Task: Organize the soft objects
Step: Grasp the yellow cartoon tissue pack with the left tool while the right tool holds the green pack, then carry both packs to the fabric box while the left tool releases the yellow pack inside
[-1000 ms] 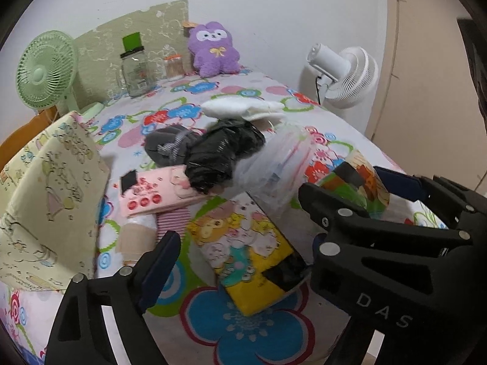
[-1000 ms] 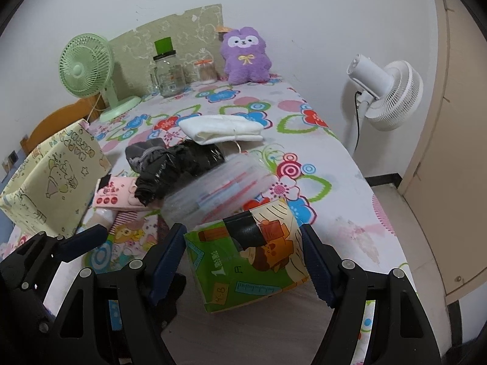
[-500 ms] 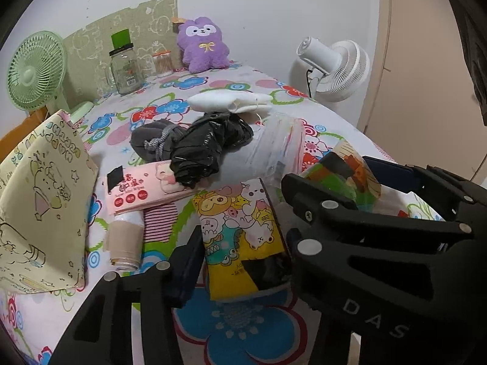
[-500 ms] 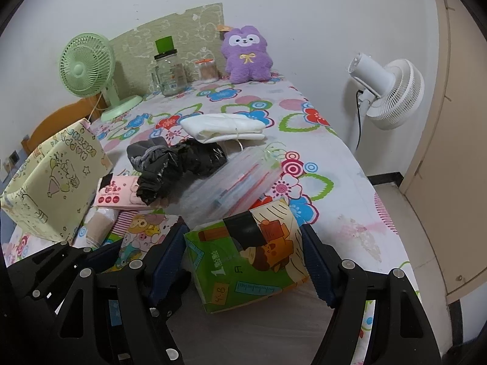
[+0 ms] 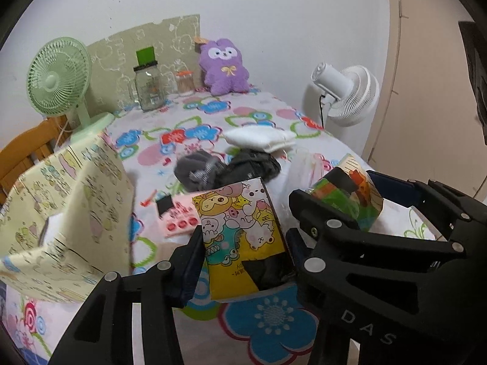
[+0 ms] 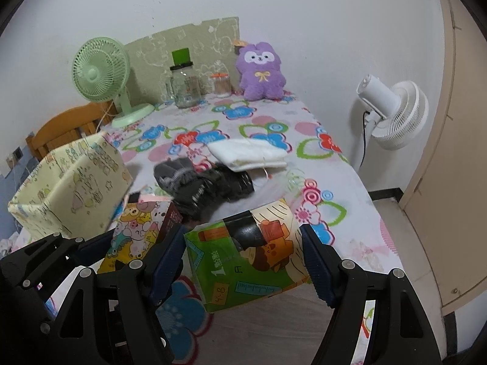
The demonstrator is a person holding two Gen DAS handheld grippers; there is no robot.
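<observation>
My left gripper (image 5: 243, 252) is shut on a yellow cartoon-print tissue pack (image 5: 240, 228), held upright just above the flowered bedspread (image 5: 268, 316). Beside it, my right gripper (image 6: 243, 261) is shut on a green cartoon-print tissue pack (image 6: 243, 261), also off the cover. In the right wrist view the yellow pack (image 6: 137, 234) shows at lower left. Behind them lie a black garment heap (image 5: 240, 170), a white folded cloth (image 5: 258, 138), a pink pack (image 5: 179, 216) and a clear plastic bag (image 5: 304, 164).
A pale yellow fabric box (image 5: 70, 213) stands open at the left. At the far end are a purple plush (image 5: 225, 67), a glass jar (image 5: 149, 88) and a green fan (image 5: 57, 76). A white fan (image 5: 344, 91) stands off the right edge.
The left gripper's jaws came in onto the yellow pack, which lay flat, and raised it upright. The right gripper rose a little with the green pack.
</observation>
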